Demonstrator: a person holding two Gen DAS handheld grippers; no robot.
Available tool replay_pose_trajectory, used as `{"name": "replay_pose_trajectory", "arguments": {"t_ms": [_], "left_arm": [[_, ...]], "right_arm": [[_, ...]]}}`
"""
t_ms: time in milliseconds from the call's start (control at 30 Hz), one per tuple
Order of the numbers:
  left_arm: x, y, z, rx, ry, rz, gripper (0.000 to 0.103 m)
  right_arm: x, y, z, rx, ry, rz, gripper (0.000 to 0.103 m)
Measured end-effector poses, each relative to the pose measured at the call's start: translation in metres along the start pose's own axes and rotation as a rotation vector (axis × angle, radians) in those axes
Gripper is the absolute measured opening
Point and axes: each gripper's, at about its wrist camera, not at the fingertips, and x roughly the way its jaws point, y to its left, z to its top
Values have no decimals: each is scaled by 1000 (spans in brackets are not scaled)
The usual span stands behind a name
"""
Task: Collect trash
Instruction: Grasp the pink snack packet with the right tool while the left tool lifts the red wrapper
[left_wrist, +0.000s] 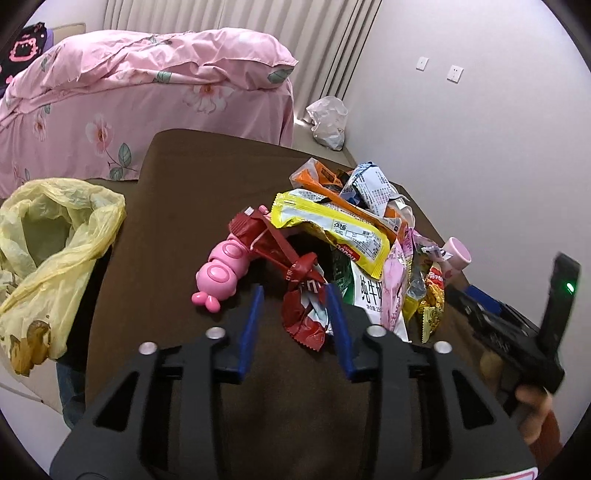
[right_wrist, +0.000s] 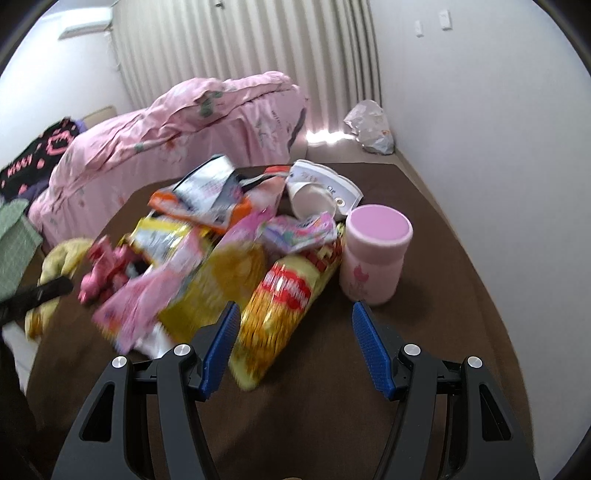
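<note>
- While the left gripper (left_wrist: 293, 291) stands part open with the red wrapper (left_wrist: 304, 317) between its pads, apparently ungripped, it should close squarely on the crumpled middle;
- the yellow bag (left_wrist: 55, 240) waits left of it;
- the right gripper (right_wrist: 291, 308) gapes empty before the noodle packet (right_wrist: 280, 306).

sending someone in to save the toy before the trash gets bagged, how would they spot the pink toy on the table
Find the brown cloth-covered table in front of the pink floral bed. A heap of crinkled snack wrappers sits on it, and the pink segmented plastic toy lies at the heap's left edge, towards the yellow plastic bag. Unlike the flat printed wrappers, it is solid, glossy and rounded.
</note>
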Motion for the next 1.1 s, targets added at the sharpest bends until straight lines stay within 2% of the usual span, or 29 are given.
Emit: {"name": "replay_pose_trajectory", "arguments": {"t_ms": [67, 100, 133, 233, 300, 400, 467, 533, 600, 633, 667, 700, 833, 933, 967, 1067, 1100], "left_arm": [[1, 1, 0, -9, 2, -10, 44], [1, 2, -1, -13, 0, -11, 48], [1, 2, -1, -16, -2, -10, 50], [3, 2, 2, -32, -1, -15, 56], [11, -2, 6, -31, 0, -21, 58], [33, -10, 13, -11, 13, 26, 58], [48, -13, 15, -27, 45, 44, 58], [61, -15, 14, -35, 76, 72, 57], [68, -14, 12, -36, 90, 84, 37], [70, -12, 11, -38, 100, 65, 31], [69, -10, 11, -40, 98, 59, 30], [65, -8, 10, -37, 89, 61, 30], [46, -1, 10, -35, 71, 38, 30], [32, 4, 11, -42, 87, 15, 30], [27, 6, 10, -37, 91, 14, 30], [17, 3, 8, -12, 84, 33, 30], [14, 1, 6, 2, 79, 43, 30]], "right_arm": [[14, -3, 5, 13, 31, -3, 58], [18, -5, 6, 21, 42, 27, 50], [18, -6, 6, 23, 54, 74, 36], [8, 5, 2, -54, 63, 79, 24], [1, 11, -6, -102, 77, 77, 20], [-6, 10, -22, -103, 129, 116, 20], [-12, 7, -28, -94, 125, 122, 20], [-25, 4, -29, -99, 68, 101, 20], [-36, 3, -24, -121, -11, 55, 21], [-39, 3, -20, -136, -48, 49, 24], [-39, 2, -16, -149, -65, 62, 28], [-38, 3, -9, -168, -80, 78, 37], [-24, 17, 16, -287, -124, 58, 39], [4, 35, 27, -443, -55, 58, 39], [17, 39, 29, -483, -23, 26, 39], [39, 41, 33, -513, 1, -68, 38], [43, 38, 34, -503, 5, -70, 32]]}}
